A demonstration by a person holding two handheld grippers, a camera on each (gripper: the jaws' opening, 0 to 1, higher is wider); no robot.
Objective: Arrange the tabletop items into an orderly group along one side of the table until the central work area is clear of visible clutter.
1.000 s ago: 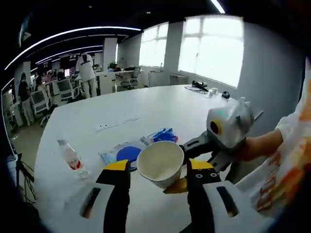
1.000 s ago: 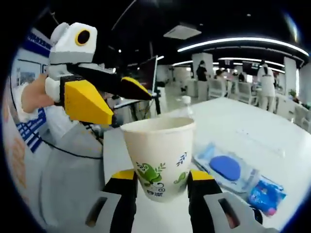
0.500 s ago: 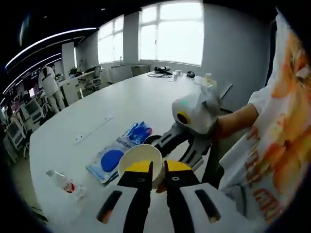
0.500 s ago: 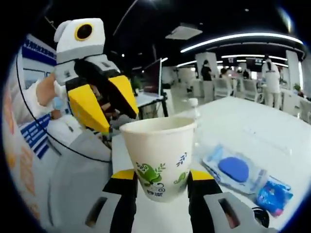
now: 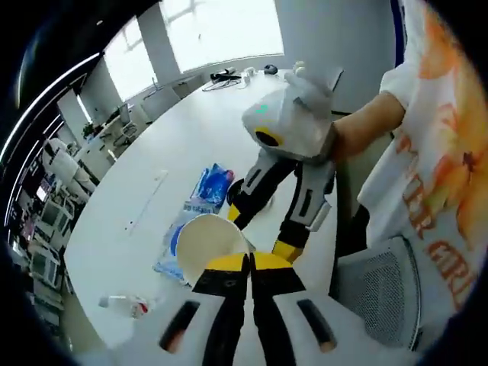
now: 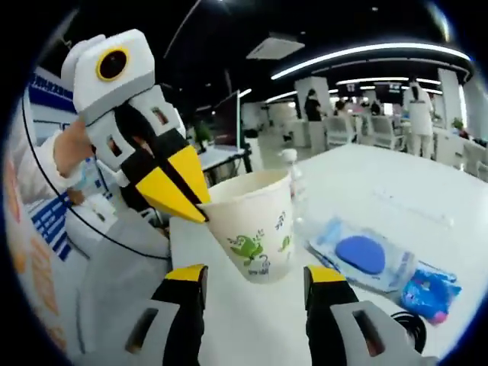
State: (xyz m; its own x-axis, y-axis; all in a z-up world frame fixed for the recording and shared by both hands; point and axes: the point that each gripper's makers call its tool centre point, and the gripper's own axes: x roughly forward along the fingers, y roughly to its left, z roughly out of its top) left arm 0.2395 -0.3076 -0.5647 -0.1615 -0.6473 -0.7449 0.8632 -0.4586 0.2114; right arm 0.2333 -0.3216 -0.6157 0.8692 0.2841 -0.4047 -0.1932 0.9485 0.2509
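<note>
In the right gripper view, the left gripper (image 6: 200, 212) pinches the rim of the paper cup (image 6: 255, 226) with its yellow jaws pressed together, holding the cup tilted above the near edge of the white table (image 6: 396, 191). The right gripper (image 6: 255, 278) has its jaws spread wide on either side of the cup, touching nothing. Beyond the cup lie a clear packet with a blue pad (image 6: 358, 255) and a blue wrapper (image 6: 428, 291); a water bottle (image 6: 290, 169) stands behind it.

A rim pinch alone is a weak hold, so the thin wall could buckle or the cup swing and slip.

Whether the cup holds anything is hidden, and the dark object at the lower right is cut off.
</note>
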